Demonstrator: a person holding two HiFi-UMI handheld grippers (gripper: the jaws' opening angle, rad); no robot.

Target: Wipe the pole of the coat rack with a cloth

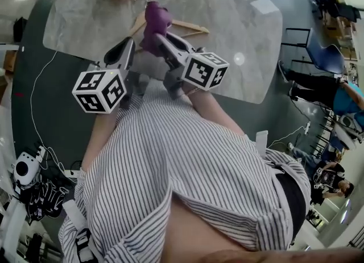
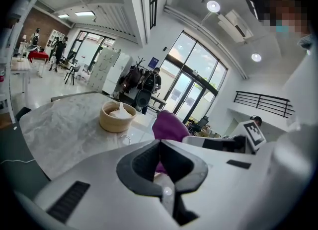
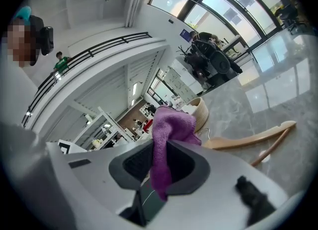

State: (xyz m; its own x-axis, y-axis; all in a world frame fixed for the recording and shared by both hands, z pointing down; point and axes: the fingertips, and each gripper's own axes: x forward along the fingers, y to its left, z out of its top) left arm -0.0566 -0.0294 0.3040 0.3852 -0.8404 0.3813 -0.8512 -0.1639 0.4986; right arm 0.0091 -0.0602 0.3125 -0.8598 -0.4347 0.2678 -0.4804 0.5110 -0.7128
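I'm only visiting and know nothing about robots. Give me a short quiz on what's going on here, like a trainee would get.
1. True or false: the right gripper is shut on a purple cloth.
2. What lies on the marble table along with the wooden bowl? A) a wooden hanger B) a mug C) a book
3. Fill in: the left gripper's jaws are ___, with nothing held between them.
Key: 1 true; 2 A; 3 together.
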